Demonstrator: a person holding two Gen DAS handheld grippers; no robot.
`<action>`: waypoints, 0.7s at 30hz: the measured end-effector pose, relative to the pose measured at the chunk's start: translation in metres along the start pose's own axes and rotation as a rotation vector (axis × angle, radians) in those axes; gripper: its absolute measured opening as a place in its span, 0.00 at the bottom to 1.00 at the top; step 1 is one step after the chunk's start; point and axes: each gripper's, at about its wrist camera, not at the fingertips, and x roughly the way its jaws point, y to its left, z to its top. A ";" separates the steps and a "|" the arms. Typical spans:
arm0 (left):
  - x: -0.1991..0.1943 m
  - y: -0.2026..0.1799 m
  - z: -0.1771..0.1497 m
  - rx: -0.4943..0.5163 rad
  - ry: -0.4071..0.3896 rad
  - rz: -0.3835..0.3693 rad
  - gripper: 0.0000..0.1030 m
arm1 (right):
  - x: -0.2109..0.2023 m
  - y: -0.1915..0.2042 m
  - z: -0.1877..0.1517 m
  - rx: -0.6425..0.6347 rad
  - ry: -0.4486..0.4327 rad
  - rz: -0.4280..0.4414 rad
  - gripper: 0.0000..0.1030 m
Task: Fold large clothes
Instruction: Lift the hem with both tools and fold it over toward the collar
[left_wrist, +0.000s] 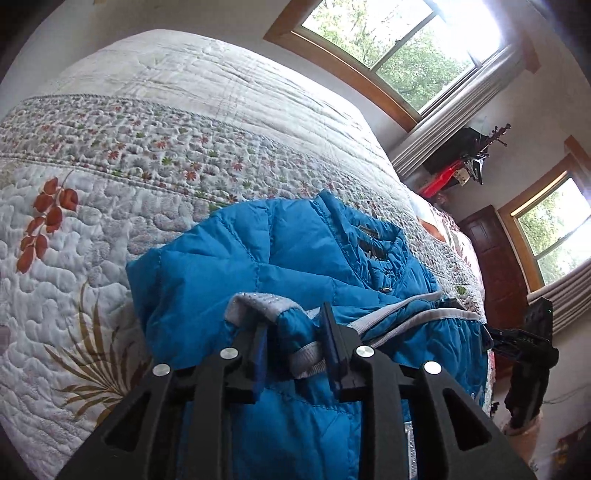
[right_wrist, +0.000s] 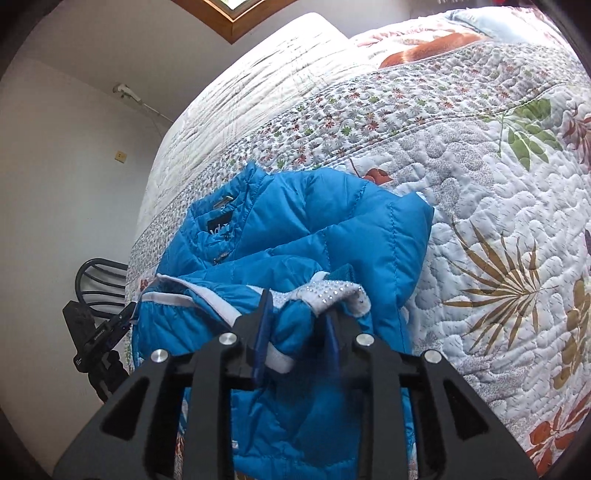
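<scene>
At the near edge of the quilted bed (left_wrist: 155, 122), my left gripper (left_wrist: 293, 332) and right gripper (right_wrist: 299, 317) each pinch the blue puffer jacket (left_wrist: 280, 243) by its grey-trimmed hem. Both sets of fingers grip a corner, apparently to carry the hem toward the far collar evenly.

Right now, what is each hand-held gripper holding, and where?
Both grip the blue puffer jacket. Left hand-held gripper and right hand-held gripper each pinch a fold of blue fabric beside the grey trim; exactly which part is unclear.

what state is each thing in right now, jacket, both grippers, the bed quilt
blue jacket: bunched, partly folded on the bed
left gripper: fingers around a grey-trimmed fold of the jacket
right gripper: fingers around a grey-trimmed fold of the jacket
quilt: spread flat over the bed
</scene>
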 end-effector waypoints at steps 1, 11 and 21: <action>-0.004 0.002 -0.001 -0.012 0.003 -0.016 0.30 | -0.004 0.001 -0.001 -0.004 -0.001 0.016 0.34; -0.062 0.010 -0.008 0.054 -0.103 0.050 0.64 | -0.032 0.021 -0.020 -0.189 -0.077 -0.114 0.77; -0.006 -0.027 -0.020 0.433 -0.123 0.233 0.70 | 0.037 0.046 -0.017 -0.395 -0.026 -0.332 0.58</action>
